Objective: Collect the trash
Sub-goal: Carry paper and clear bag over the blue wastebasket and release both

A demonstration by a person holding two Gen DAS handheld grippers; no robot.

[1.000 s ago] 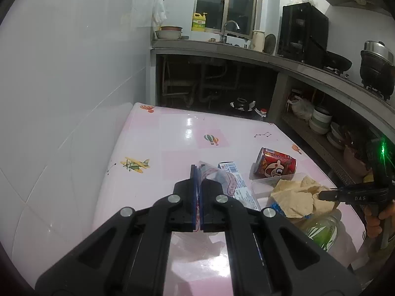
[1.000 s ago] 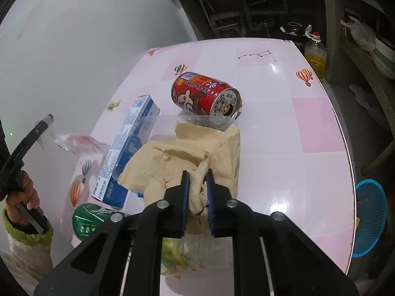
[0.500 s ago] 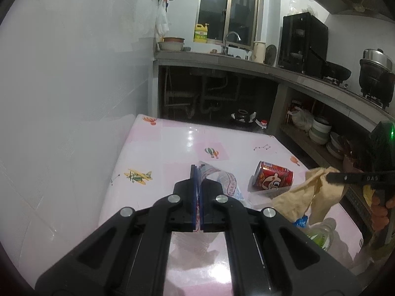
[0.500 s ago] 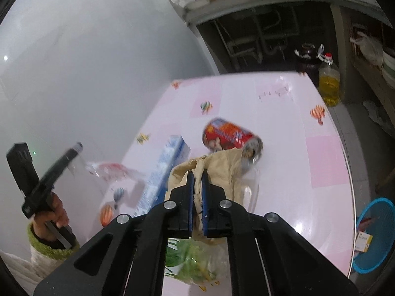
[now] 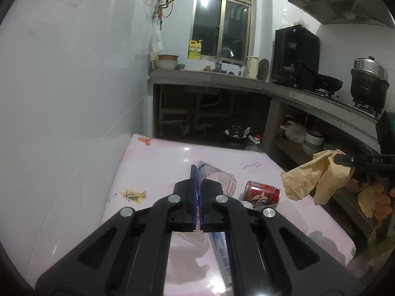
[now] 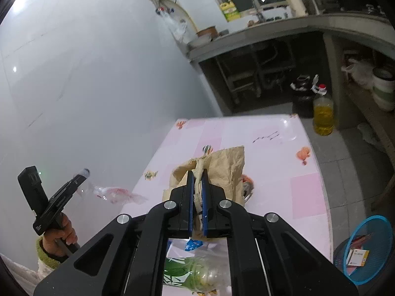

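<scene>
My left gripper (image 5: 197, 172) is shut on a clear plastic wrapper (image 5: 219, 176) with red print, held above the pink table (image 5: 158, 165). In the right wrist view that left gripper (image 6: 82, 174) hangs at the left with the wrapper (image 6: 118, 193) dangling from it. My right gripper (image 6: 197, 176) is shut on a crumpled tan paper (image 6: 224, 165), lifted clear of the table. The left wrist view has the paper (image 5: 308, 180) hanging from the right gripper (image 5: 337, 159) at the right edge. A red can (image 5: 263, 192) lies on its side on the table.
A blue-and-white carton (image 5: 222, 254), a clear plastic tub (image 5: 290, 209) and a green-labelled plastic bottle (image 6: 192, 271) lie at the near end of the table. On the floor to the right stand a blue mesh basket (image 6: 375, 227) and an oil bottle (image 6: 323, 116). A white wall runs along the left.
Both grippers have risen. The right one closed fully on the tan paper and lifted it off the table, uncovering the tub. The left one carried the wrapper up with it.
</scene>
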